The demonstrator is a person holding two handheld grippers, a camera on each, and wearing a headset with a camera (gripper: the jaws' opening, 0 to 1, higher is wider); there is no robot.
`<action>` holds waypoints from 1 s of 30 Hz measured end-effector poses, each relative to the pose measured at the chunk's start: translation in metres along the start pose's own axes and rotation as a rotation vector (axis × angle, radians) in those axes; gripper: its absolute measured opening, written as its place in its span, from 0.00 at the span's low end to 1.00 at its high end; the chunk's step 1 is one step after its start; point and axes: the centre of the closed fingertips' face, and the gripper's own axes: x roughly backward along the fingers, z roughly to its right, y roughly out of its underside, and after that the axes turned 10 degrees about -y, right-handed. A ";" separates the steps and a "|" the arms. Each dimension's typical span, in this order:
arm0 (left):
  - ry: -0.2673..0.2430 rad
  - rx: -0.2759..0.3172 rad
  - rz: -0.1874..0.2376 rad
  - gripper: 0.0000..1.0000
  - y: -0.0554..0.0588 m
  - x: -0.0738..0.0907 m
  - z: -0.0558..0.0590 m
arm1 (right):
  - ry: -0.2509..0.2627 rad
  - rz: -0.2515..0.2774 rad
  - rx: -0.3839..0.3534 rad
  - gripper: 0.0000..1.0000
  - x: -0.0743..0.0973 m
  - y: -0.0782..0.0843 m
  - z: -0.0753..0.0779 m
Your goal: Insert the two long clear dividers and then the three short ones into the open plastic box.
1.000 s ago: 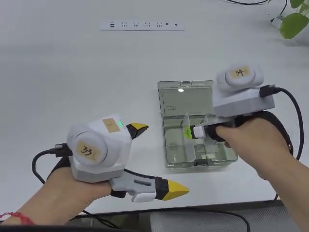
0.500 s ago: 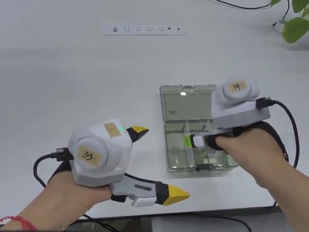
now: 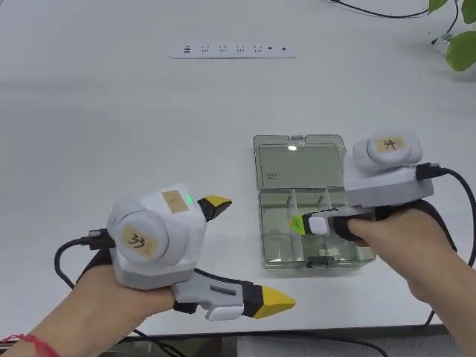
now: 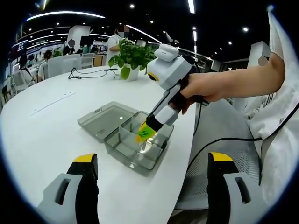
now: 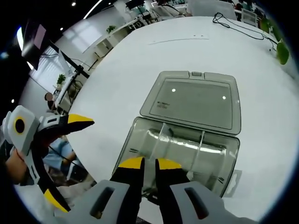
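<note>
Several clear dividers (image 5: 180, 141) partition the smoky box (image 5: 195, 100).

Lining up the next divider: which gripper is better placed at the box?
Right: the right gripper sits over the box, jaws together; the left gripper hangs open, well apart from it.

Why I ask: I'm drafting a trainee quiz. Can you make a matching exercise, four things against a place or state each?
Things:
1. left gripper with yellow-tipped jaws
2. right gripper with yellow-tipped jaws
3. clear grey plastic box lid
4. white power strip

Places or states:
A. far across the white table
B. jaws close together, tips at the box tray
C. jaws wide apart, holding nothing
D. lying open flat

Pairs: 1-C, 2-B, 3-D, 4-A
</note>
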 end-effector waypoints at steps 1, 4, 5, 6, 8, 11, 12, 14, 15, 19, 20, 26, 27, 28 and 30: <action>-0.004 0.000 0.000 1.00 -0.001 0.001 0.000 | -0.017 0.011 0.000 0.11 0.004 -0.001 -0.003; -0.009 0.005 0.003 0.99 -0.004 0.003 0.002 | -0.044 0.038 -0.001 0.14 0.014 -0.005 -0.008; -0.011 0.005 0.003 0.99 -0.005 0.003 0.003 | -0.062 0.061 -0.006 0.14 0.019 -0.008 -0.010; -0.013 0.004 0.005 0.99 -0.006 0.003 0.004 | -0.074 0.074 -0.011 0.14 0.022 -0.010 -0.012; -0.023 0.004 0.005 1.00 -0.007 0.004 0.005 | -0.093 0.095 -0.007 0.16 0.032 -0.013 -0.014; -0.036 0.007 0.007 1.00 -0.009 0.006 0.007 | -0.129 0.116 0.024 0.16 0.046 -0.017 -0.017; -0.040 0.009 0.006 1.00 -0.010 0.007 0.008 | -0.131 0.125 0.028 0.16 0.052 -0.018 -0.016; -0.049 0.011 0.007 1.00 -0.011 0.008 0.009 | -0.139 0.124 0.046 0.18 0.060 -0.018 -0.014; -0.054 0.014 0.009 1.00 -0.012 0.009 0.009 | -0.142 0.122 0.053 0.18 0.065 -0.017 -0.013; -0.083 0.021 0.011 1.00 -0.015 0.014 0.010 | -0.151 0.108 0.131 0.21 0.084 -0.013 -0.005; -0.088 0.022 0.013 1.00 -0.016 0.016 0.011 | -0.158 0.105 0.179 0.22 0.090 -0.013 -0.002; -0.127 0.031 0.022 1.00 -0.019 0.023 0.011 | -0.137 0.028 0.354 0.28 0.110 -0.002 0.023; -0.133 0.037 0.025 1.00 -0.020 0.025 0.011 | -0.130 0.009 0.394 0.29 0.113 0.000 0.029; -0.137 0.040 0.028 1.00 -0.021 0.026 0.012 | -0.131 -0.003 0.421 0.30 0.114 0.001 0.032; -0.145 0.045 0.036 1.00 -0.022 0.027 0.013 | -0.125 -0.044 0.468 0.33 0.117 0.007 0.041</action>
